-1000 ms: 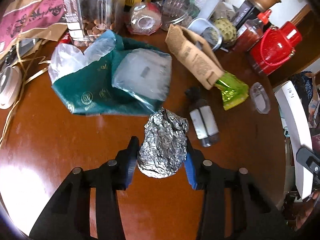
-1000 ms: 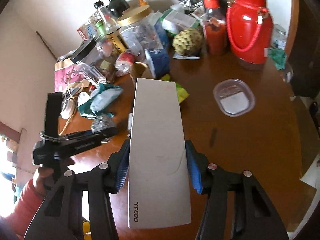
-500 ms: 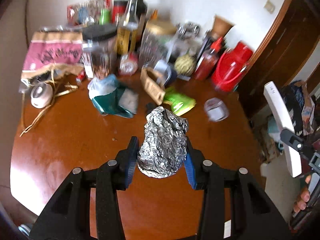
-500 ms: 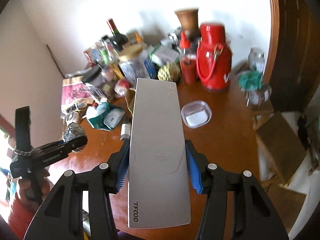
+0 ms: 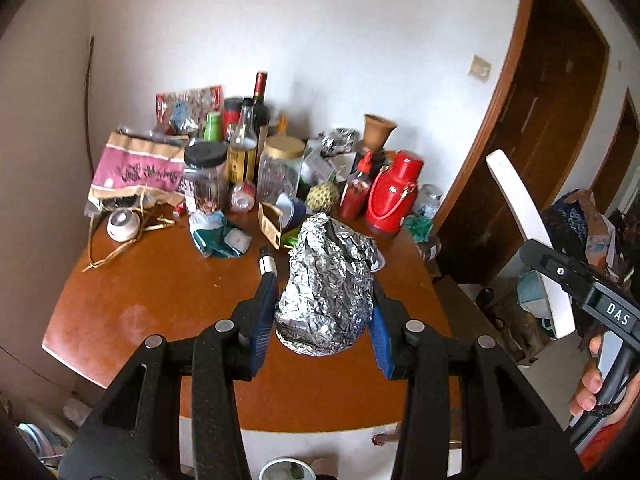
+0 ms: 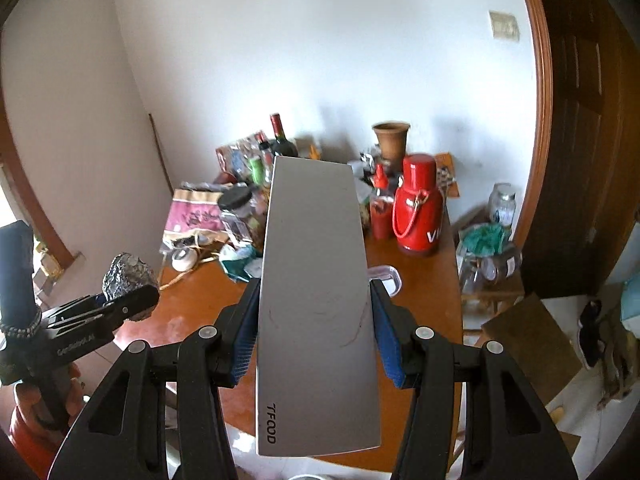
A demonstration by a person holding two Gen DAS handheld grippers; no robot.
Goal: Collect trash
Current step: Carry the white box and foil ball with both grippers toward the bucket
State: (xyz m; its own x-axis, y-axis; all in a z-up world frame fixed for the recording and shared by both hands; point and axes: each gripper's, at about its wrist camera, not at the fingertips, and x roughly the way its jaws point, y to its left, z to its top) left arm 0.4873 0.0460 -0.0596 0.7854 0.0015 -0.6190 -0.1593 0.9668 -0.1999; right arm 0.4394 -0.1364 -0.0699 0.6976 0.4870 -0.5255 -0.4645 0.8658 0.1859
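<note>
Two hand-held grippers, each clamped on one item: left hand-held gripper (image 5: 322, 316) grips foil ball (image 5: 326, 288), right hand-held gripper (image 6: 316, 328) grips white box (image 6: 316, 300).

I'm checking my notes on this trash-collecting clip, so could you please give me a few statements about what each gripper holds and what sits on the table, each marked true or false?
1. The left gripper is clamped on a crumpled foil ball. True.
2. The right gripper is empty. False: it grips a flat silver box printed TFOOD.
3. A red thermos stands on the wooden table. True.
4. The foil ball rests on the table. False: it is held above it.
5. A green wrapper lies on the table. True.
</note>
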